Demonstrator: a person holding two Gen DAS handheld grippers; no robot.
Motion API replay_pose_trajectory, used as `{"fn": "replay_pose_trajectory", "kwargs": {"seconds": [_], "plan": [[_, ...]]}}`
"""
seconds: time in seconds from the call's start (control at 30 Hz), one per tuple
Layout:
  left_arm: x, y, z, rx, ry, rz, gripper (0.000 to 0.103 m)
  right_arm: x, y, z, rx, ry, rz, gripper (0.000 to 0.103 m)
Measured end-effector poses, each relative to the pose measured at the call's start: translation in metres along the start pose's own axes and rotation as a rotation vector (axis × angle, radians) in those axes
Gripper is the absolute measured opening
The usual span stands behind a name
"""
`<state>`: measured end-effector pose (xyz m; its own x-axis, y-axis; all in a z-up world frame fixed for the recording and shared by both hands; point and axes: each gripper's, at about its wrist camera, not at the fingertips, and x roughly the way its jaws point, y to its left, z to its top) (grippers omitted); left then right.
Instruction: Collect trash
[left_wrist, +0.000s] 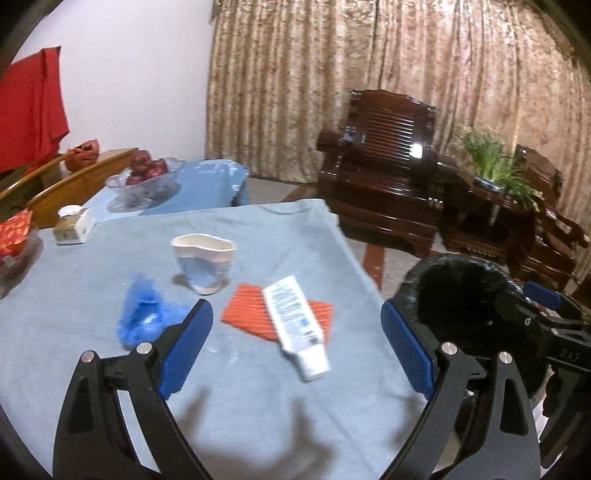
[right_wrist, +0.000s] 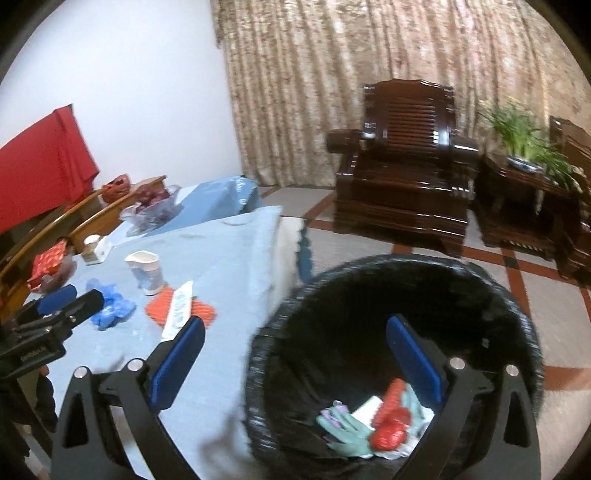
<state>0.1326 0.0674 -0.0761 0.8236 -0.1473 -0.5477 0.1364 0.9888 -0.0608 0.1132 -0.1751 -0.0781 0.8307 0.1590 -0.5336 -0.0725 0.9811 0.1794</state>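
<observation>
A white tube (left_wrist: 295, 325) lies across an orange pad (left_wrist: 255, 314) on the blue tablecloth (left_wrist: 240, 398). A crumpled blue glove (left_wrist: 144, 314) lies to its left, behind a white and blue cup (left_wrist: 203, 262). My left gripper (left_wrist: 295, 343) is open and empty, just above the cloth with the tube between its fingers. My right gripper (right_wrist: 295, 358) is open and empty over the black-lined trash bin (right_wrist: 517, 317). The bin holds a red wrapper (right_wrist: 391, 421), a green glove (right_wrist: 347, 432) and white paper. The tube (right_wrist: 179, 310) and blue glove (right_wrist: 110, 306) also show in the right wrist view.
A glass bowl of red fruit (left_wrist: 144, 177), a small white box (left_wrist: 74, 225) and a red packet (left_wrist: 14, 229) sit at the table's far and left sides. The bin (left_wrist: 469, 295) stands off the table's right edge. Dark wooden armchairs (left_wrist: 384, 177) and a plant (left_wrist: 495, 162) stand beyond.
</observation>
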Motion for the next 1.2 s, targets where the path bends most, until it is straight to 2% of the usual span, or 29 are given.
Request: {"fn": "replay_pose_trajectory", "kwargs": {"seconds": [0.23, 0.43, 0.53, 0.7, 0.9, 1.2], "plan": [[-0.002, 0.039, -0.009, -0.031, 0.005, 0.075, 0.090, 0.027, 0.052, -0.002, -0.066, 0.008, 0.067, 0.096], [0.000, 0.069, -0.019, -0.056, 0.020, 0.125, 0.090, 0.058, 0.084, -0.015, -0.105, 0.058, 0.094, 0.094], [0.003, 0.083, -0.023, -0.075, 0.032, 0.144, 0.090, 0.075, 0.101, -0.024, -0.132, 0.097, 0.104, 0.086], [0.007, 0.097, -0.029, -0.089, 0.047, 0.165, 0.090, 0.097, 0.120, -0.036, -0.152, 0.165, 0.135, 0.064], [0.011, 0.107, -0.033, -0.086, 0.052, 0.183, 0.090, 0.113, 0.131, -0.046, -0.151, 0.215, 0.141, 0.048], [0.017, 0.114, -0.041, -0.107, 0.069, 0.187, 0.090, 0.129, 0.134, -0.057, -0.141, 0.288, 0.152, 0.037]]}}
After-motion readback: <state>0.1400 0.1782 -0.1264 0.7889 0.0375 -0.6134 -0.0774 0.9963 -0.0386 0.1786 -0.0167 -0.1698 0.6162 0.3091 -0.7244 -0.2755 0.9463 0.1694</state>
